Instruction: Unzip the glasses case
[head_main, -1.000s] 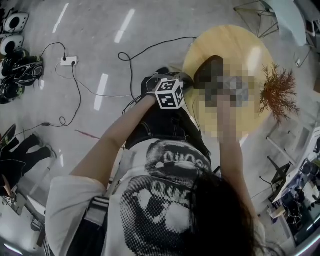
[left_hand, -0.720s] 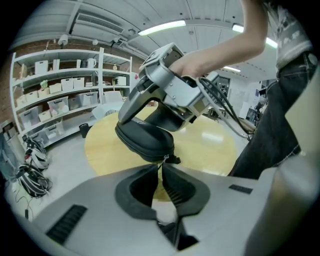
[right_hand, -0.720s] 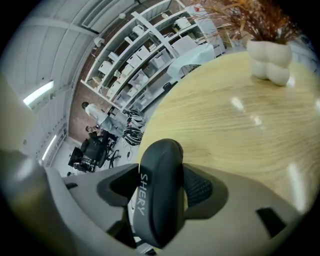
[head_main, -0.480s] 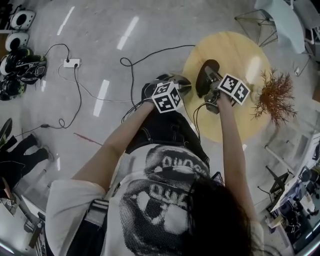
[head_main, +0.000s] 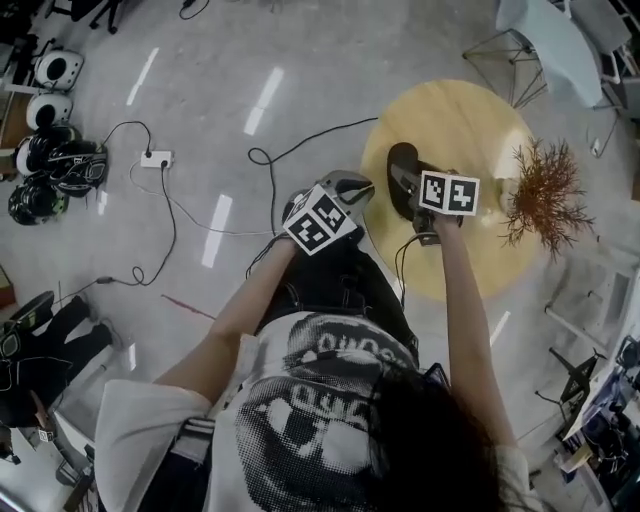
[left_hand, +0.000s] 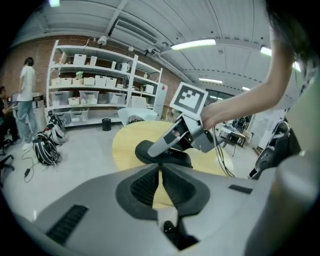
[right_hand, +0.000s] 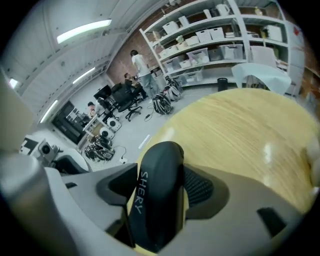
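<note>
Wooden table (head_main: 480, 110), glasses case (right_hand: 154, 165) lengthwise between just-opening jaws of right hand-held gripper (right_hand: 162, 181); left hand-held gripper (left_hand: 161, 172) closed.

Clearance about the glasses case (head_main: 400, 165) on the round wooden table (head_main: 470, 120).
The tabletop lies bare beyond and right of the case; a dried twiggy branch (head_main: 545, 195) crowds the right edge. The right gripper (right_hand: 159, 192), jaws just opened further with the case between them and a slim gap each side, covers its near end. Open air separates the left gripper (head_main: 352, 186), off the table's left edge, from the case's exposed far end.
</note>
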